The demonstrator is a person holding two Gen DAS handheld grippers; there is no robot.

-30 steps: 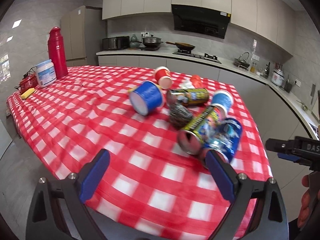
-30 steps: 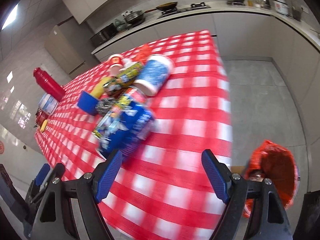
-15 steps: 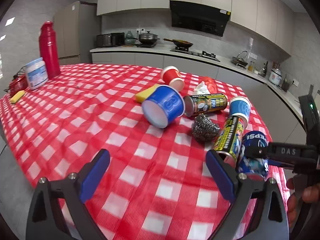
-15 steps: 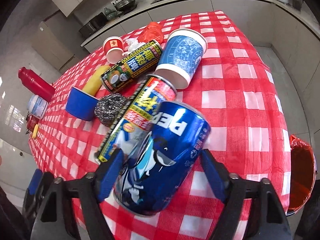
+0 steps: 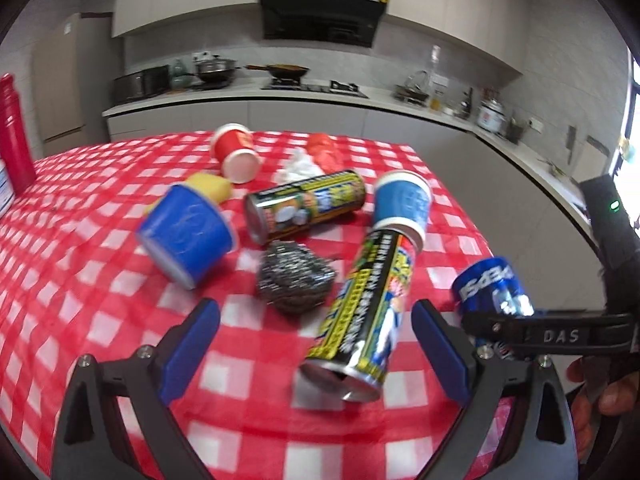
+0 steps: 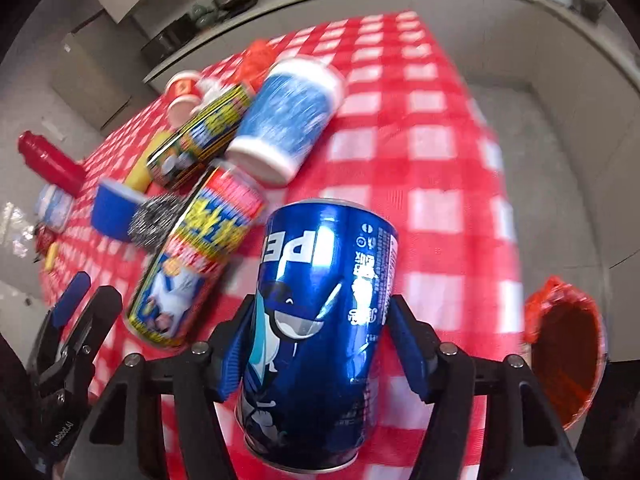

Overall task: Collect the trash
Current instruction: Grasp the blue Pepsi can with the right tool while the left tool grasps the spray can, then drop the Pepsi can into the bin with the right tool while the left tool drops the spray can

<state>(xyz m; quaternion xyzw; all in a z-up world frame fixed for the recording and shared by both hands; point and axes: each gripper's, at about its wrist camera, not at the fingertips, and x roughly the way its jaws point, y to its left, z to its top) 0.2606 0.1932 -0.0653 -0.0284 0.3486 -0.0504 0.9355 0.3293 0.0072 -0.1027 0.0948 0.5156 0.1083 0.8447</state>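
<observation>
Left wrist view: left gripper [image 5: 316, 346] spread wide, holding nothing, over the near edge of the checked tablecloth [image 5: 100, 312]; tall yellow can [image 5: 366, 308] lies between its fingers; steel scourer [image 5: 294, 280] just beyond.

Right wrist view: right gripper [image 6: 318, 344] clamped on the blue Pepsi can [image 6: 320, 320], above the cloth near the table's edge; red-lined bin [image 6: 568, 364] on open floor beside.

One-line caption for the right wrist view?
Right gripper clamps blue Pepsi can above checkered table, red-lined bin beside.
</observation>
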